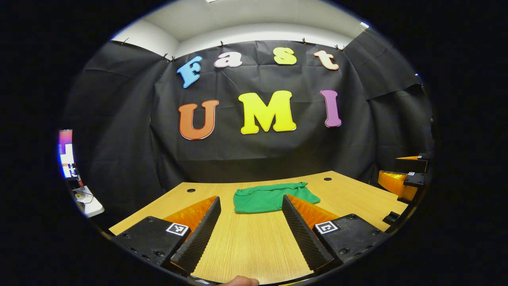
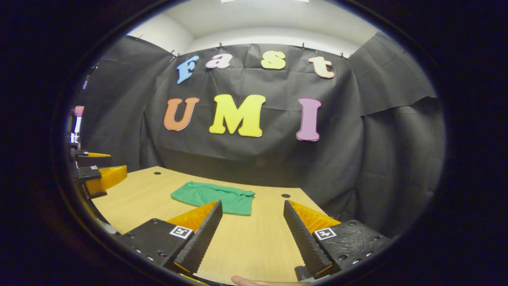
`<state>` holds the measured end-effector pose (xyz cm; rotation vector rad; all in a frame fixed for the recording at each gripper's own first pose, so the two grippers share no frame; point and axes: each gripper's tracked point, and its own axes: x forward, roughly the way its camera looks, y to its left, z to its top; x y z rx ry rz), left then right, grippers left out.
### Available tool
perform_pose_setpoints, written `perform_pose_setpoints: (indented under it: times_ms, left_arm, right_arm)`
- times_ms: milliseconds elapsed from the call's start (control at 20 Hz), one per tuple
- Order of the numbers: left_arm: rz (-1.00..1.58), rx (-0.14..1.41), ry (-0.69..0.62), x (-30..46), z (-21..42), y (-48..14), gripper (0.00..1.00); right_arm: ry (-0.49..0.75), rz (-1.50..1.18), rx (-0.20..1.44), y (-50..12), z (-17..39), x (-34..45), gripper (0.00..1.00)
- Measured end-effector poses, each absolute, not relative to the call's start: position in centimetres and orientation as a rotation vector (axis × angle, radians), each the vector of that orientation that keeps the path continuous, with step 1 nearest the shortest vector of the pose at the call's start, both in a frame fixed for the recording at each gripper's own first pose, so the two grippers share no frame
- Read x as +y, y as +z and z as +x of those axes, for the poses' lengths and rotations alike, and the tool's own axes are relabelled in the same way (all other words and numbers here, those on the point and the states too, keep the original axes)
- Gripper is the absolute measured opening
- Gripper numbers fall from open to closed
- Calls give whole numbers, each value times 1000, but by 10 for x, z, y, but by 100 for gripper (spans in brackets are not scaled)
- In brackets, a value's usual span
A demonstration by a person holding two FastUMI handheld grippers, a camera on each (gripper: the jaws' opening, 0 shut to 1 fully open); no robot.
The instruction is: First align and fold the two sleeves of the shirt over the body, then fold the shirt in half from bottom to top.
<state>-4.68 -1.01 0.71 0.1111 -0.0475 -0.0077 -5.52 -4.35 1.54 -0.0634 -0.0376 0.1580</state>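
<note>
Left gripper view: left claw (image 1: 251,206) level above the desk (image 1: 246,242), fingers spread wide, holding nothing; folded green shirt (image 1: 270,197) lies flat on the desk beyond the tips. Right claw (image 1: 403,182) at the right edge.

Right gripper view: right claw (image 2: 252,208) level, spread wide, empty; shirt (image 2: 214,197) ahead-left on the desk (image 2: 254,242); left claw (image 2: 99,174) at far left.

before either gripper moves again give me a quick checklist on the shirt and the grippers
1. Left gripper open, nothing between its fingers: ok.
2. Right gripper open, nothing between its fingers: ok.
3. Green shirt lies on the wooden table, clear of both grippers: ok.
4. Shirt forms one compact bundle: ok.
5. Sleeves aligned under the fold: cannot tell.
6. Edges lined up neatly: cannot tell, top edge looks wavy.
</note>
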Motion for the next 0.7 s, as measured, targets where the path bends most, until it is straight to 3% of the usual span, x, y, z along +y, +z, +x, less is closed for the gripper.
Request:
perform_pose_setpoints:
  times_ms: [700]
  left_arm:
    - [112,-22,-10,-9,-41,-1,99]
  right_arm:
    - [150,-81,-7,6,-48,-42,95]
